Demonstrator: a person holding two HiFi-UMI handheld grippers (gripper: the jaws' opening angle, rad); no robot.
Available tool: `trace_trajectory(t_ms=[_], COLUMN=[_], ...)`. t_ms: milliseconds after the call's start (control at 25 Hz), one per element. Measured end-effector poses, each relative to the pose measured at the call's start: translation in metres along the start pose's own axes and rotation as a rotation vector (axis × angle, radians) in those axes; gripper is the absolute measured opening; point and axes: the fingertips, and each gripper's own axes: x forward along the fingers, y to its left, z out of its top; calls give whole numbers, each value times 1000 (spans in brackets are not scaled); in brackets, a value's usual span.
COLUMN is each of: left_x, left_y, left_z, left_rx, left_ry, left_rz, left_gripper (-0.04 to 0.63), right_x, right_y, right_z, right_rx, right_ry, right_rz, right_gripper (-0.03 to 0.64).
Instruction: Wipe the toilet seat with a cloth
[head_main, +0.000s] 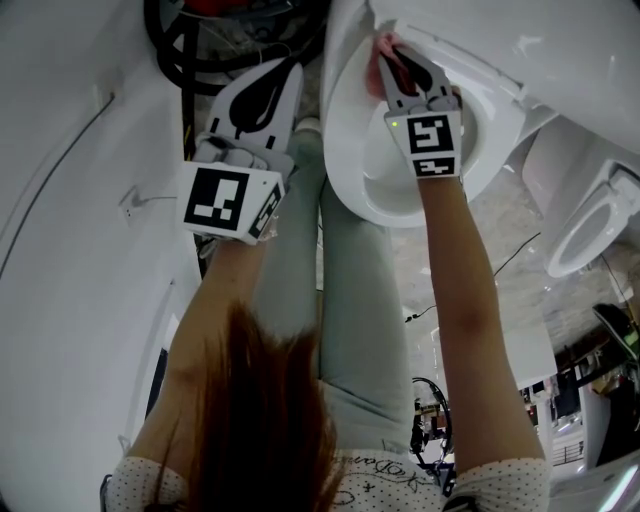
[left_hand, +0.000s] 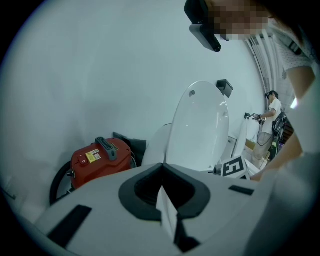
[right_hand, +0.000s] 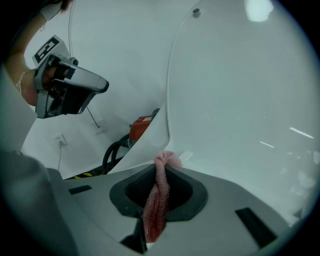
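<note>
A white toilet (head_main: 350, 120) stands open with its lid (left_hand: 200, 125) raised. My right gripper (head_main: 388, 48) reaches over the bowl to the far rim, shut on a pink cloth (head_main: 384, 42). In the right gripper view the cloth (right_hand: 157, 200) hangs clamped between the jaws, its bunched end against the white surface at the lid's (right_hand: 240, 100) base. My left gripper (head_main: 288, 70) hovers left of the toilet, apart from it. Its jaws are shut with nothing between them (left_hand: 162, 175).
A red vacuum cleaner (left_hand: 100, 157) with a black hose sits by the wall behind the toilet's left side. The person's legs (head_main: 340, 290) stand just before the bowl. A second toilet (head_main: 590, 225) is at the right. A wall socket (head_main: 128, 207) is at the left.
</note>
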Motion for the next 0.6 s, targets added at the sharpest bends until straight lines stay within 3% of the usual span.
trace_trajectory(t_ms=[600], left_x=[1], left_y=[-7], left_z=[-1], left_rx=[11], left_ry=[6], left_rz=[-12], left_gripper=[0], right_x=[-6], right_y=[-21], right_z=[-3], right_rx=[70], right_ry=[-15], right_rz=[-68], right_gripper=[55])
